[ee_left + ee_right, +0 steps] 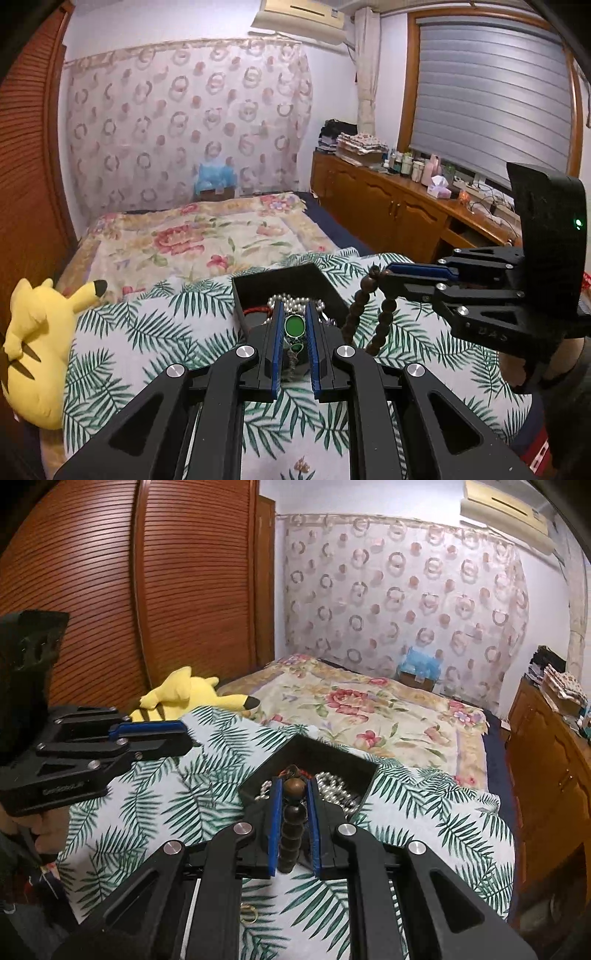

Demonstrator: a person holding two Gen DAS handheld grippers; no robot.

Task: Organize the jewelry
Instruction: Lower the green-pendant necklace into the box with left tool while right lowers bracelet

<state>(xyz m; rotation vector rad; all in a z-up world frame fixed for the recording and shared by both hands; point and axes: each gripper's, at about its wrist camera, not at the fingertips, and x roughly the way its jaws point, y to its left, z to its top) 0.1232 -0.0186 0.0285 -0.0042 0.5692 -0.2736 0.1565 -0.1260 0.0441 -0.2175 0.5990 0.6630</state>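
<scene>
A black open box (317,277) sits on a palm-leaf cloth (155,332) on the bed and holds a pearl strand (288,300) and a red cord. My left gripper (294,314) is shut on a green-stone pendant (294,326) with a dangling chain, just above the box's near edge. My right gripper (294,786) is shut on a brown wooden bead bracelet (291,819) in front of the box (354,762); pearls (338,790) show inside. In the left wrist view the bracelet (384,314) hangs from the right gripper (384,275). The left gripper (186,734) shows at the left of the right wrist view.
A yellow plush toy (37,350) lies at the cloth's left edge. A small gold ring (248,912) lies on the cloth below my right gripper. A floral bedspread (192,240) lies beyond the box. A wooden cabinet (388,206) with bottles stands on the right.
</scene>
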